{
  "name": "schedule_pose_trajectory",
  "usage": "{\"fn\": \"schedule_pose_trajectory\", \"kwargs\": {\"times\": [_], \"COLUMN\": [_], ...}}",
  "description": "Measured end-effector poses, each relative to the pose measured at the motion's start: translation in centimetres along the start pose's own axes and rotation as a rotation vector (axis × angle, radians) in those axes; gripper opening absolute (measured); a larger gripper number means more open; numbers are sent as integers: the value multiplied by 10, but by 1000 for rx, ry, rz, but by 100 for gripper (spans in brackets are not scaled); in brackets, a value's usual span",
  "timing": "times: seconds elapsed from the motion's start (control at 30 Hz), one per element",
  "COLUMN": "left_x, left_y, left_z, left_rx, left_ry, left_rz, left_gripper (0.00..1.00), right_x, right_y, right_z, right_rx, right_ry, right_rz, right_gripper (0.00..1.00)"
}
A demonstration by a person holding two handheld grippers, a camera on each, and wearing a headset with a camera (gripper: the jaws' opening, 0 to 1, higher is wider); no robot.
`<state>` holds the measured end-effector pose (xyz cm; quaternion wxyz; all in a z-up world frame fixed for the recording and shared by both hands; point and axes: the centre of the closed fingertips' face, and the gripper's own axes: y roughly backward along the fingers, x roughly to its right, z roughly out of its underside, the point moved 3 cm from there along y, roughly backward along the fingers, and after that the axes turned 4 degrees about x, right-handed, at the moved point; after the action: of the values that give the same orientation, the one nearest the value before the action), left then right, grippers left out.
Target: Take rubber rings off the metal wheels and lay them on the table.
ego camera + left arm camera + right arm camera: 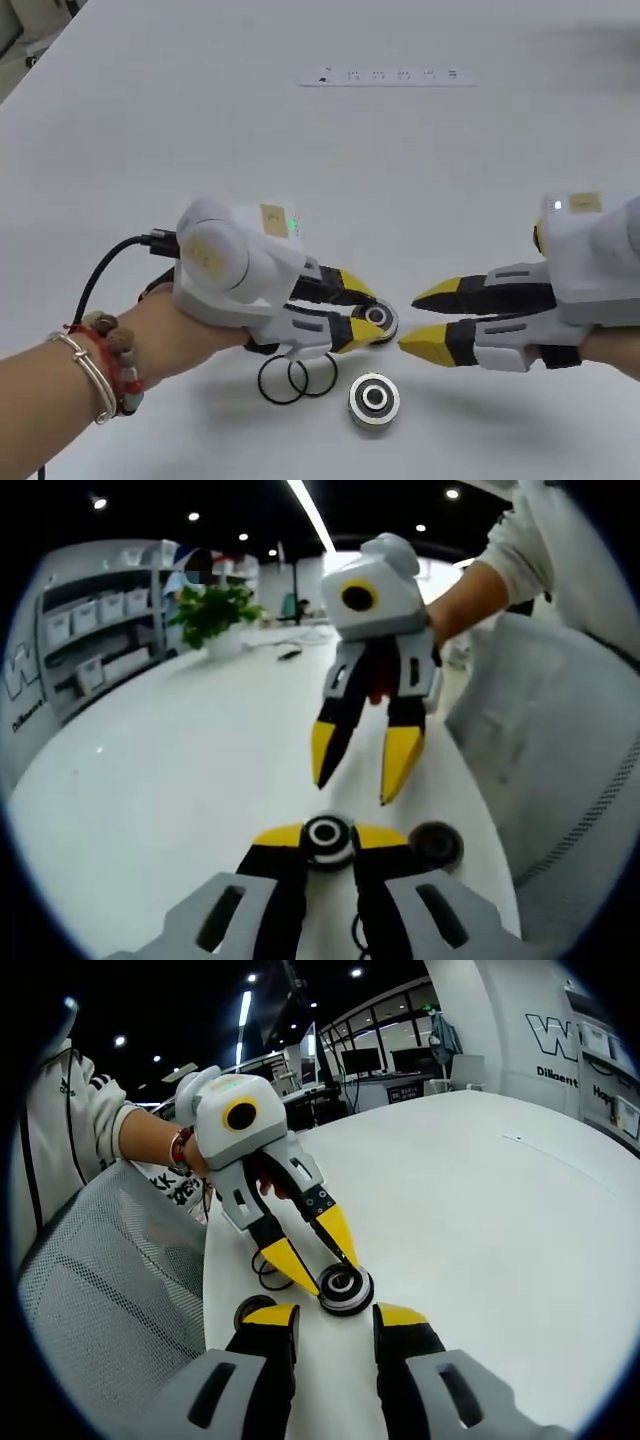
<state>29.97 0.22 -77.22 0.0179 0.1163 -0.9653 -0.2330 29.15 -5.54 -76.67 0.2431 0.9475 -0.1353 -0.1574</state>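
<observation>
in the head view the left gripper sits at centre-left of the frame, its yellow-tipped jaws clenched on a metal wheel. whether that wheel rests on the white table or is lifted off it i cannot tell. the right gripper enters from the right edge with its jaws spread apart and grasping nothing, their tips just beside the held wheel but not touching it. at the lower centre of the frame two black rubber rings lie flat on the table, overlapping each other. just to their right a second wheel lies flat with its hub up, apart from both grippers. in the left gripper view the held wheel sits at bottom centre between that gripper's own tips, and the open right gripper hangs in the upper centre. in the right gripper view its own jaws stand wide apart at the bottom, with the clamped wheel just above them. a power strip lies at the head view's upper centre, and beaded bracelets ring the wrist at lower left.
</observation>
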Motion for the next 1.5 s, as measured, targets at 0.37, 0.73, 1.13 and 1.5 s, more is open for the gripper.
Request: {"fn": "schedule_pose_trajectory", "kwargs": {"times": [0.37, 0.73, 1.13, 1.5], "left_x": [-3, -2, -3, -3], "left_y": [-3, -3, -2, -1], "left_z": [2, 4, 4, 4], "left_rx": [1, -1, 6, 13], "left_ry": [6, -12, -11, -9], "left_rz": [-8, -4, -2, 5], "left_gripper": [15, 14, 14, 14], "right_x": [4, 9, 9, 8], "right_y": [-7, -16, -27, -25], "right_z": [2, 9, 7, 7], "right_rx": [-12, -47, -34, -43], "right_ry": [12, 78, 138, 198], "right_rz": [-3, 13, 4, 8], "right_gripper": [24, 24, 24, 21]}}
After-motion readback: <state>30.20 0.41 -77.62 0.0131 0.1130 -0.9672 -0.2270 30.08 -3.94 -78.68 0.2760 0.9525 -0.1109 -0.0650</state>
